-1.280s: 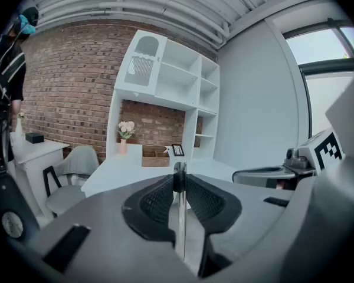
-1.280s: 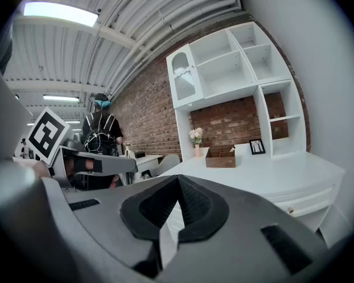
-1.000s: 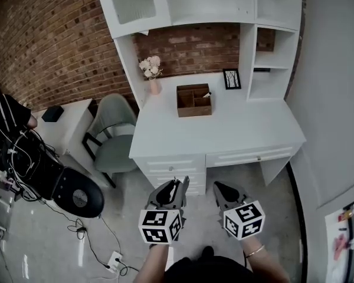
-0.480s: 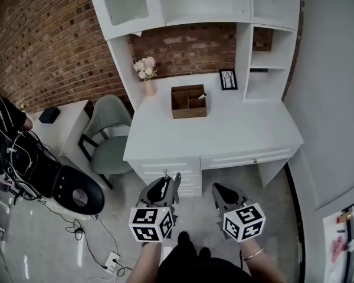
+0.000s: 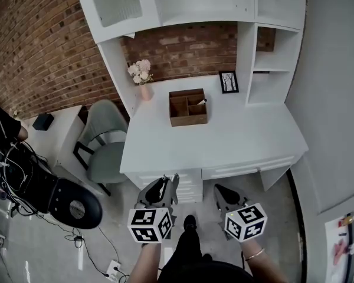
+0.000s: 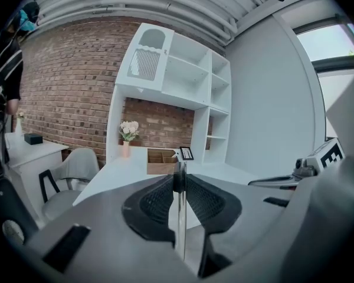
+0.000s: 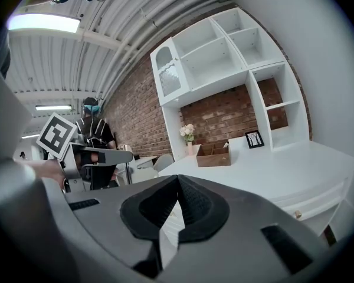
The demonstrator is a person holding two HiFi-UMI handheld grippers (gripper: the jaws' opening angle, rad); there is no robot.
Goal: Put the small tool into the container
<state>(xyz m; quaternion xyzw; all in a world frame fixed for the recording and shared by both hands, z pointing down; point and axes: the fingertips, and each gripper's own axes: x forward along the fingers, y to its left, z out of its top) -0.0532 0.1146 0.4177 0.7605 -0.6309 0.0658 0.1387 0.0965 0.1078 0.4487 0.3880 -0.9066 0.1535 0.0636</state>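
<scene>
- Presently, the small tool [image 6: 179, 229], a thin metal rod, stands upright in your left gripper [image 6: 178, 181], whose jaws clamp it, probably so that it cannot swing while carried.
- The container [image 5: 187, 121], a wooden box with open-topped compartments, sits toward the back of the white desk [image 5: 248, 137], well apart from the tool; judge the approach as not yet made.
- Your right gripper [image 7: 177, 180] is closed on nothing and rides alongside, unused.

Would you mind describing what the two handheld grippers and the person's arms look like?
The left gripper and right gripper are grey, with tapered jaws lined by black ribbed pads. Each carries a white cube printed with black square markers. The right wrist wears a thin bracelet; no sleeves cover the forearms, and the clothing is dark.
</scene>
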